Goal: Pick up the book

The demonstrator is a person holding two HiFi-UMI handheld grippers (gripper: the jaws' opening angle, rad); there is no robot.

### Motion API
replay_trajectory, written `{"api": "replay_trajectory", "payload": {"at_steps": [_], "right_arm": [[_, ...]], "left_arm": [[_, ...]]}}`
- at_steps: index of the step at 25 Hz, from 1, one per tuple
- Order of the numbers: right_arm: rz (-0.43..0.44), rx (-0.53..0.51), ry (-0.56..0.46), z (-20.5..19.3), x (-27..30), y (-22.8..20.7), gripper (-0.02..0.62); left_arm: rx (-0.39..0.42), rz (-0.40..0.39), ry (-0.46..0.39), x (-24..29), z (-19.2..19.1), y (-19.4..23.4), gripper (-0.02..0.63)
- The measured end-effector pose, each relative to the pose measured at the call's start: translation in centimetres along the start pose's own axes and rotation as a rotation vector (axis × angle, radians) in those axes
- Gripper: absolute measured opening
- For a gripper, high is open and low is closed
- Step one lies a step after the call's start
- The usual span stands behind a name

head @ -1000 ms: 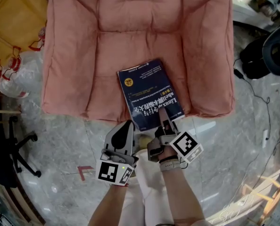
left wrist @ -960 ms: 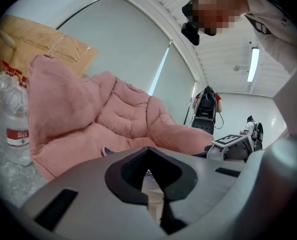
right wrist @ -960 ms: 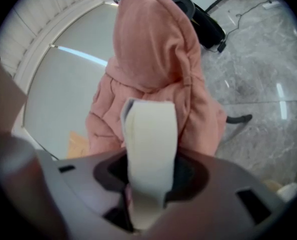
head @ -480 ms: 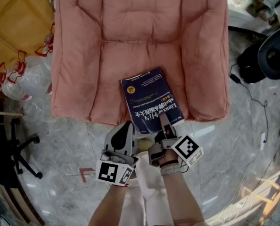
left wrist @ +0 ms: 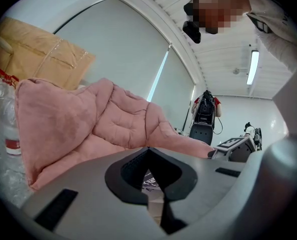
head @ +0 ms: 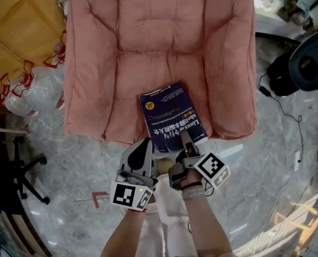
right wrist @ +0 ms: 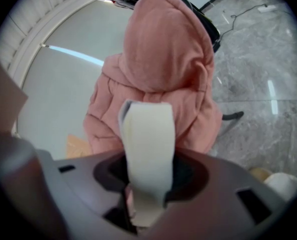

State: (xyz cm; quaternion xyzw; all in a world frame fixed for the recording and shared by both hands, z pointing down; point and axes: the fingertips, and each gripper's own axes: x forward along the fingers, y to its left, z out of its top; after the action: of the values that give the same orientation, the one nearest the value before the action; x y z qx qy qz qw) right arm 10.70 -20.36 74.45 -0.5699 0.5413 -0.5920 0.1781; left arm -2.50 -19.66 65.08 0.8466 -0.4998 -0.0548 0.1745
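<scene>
A dark blue book point(head: 172, 114) lies on the front part of a pink cushioned seat point(head: 159, 36), its near end sticking out over the seat's front edge. My right gripper point(head: 184, 139) is shut on that near edge. In the right gripper view the cream page block point(right wrist: 148, 149) stands up between the jaws of that gripper point(right wrist: 147, 179). My left gripper point(head: 145, 145) hovers just left of the book's near corner, with its jaws together and nothing held. In the left gripper view the jaws of that gripper point(left wrist: 149, 149) meet, and a bit of book print point(left wrist: 149, 181) shows behind them.
A yellow padded bag point(head: 20, 31) and a pack of plastic bottles point(head: 33, 92) lie left of the seat. A chair base point(head: 25, 173) is at far left. A black round device point(head: 309, 63) with a cable sits at right. Red tape point(head: 99, 198) marks the marble floor.
The seat has drifted right in the picture and looks a little smaller. Both grippers have risen slightly, and the right one keeps its hold on the book's near edge.
</scene>
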Motion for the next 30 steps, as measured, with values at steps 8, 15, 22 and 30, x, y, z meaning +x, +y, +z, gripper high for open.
{"api": "replay_trajectory", "payload": {"at_steps": [8, 15, 22, 30], "right_arm": [[-0.071, -0.013, 0.030, -0.2, -0.4, -0.6, 0.178], [-0.101, -0.012, 0.042, -0.2, -0.9, -0.6, 0.178], [-0.143, 0.035, 0.045, -0.8, -1.7, -1.1, 0.178], [-0.049, 0.054, 0.027, -1.6, -2.2, -0.5, 0.176]], "left_arm": [[0.000, -0.005, -0.002, 0.0, 0.4, -0.4, 0.009], [0.003, -0.005, -0.008, -0.3, 1.1, -0.4, 0.009], [-0.001, -0.007, -0.009, -0.5, 1.4, -0.4, 0.009], [-0.002, -0.007, -0.005, -0.8, 1.6, 0.3, 0.009]]}}
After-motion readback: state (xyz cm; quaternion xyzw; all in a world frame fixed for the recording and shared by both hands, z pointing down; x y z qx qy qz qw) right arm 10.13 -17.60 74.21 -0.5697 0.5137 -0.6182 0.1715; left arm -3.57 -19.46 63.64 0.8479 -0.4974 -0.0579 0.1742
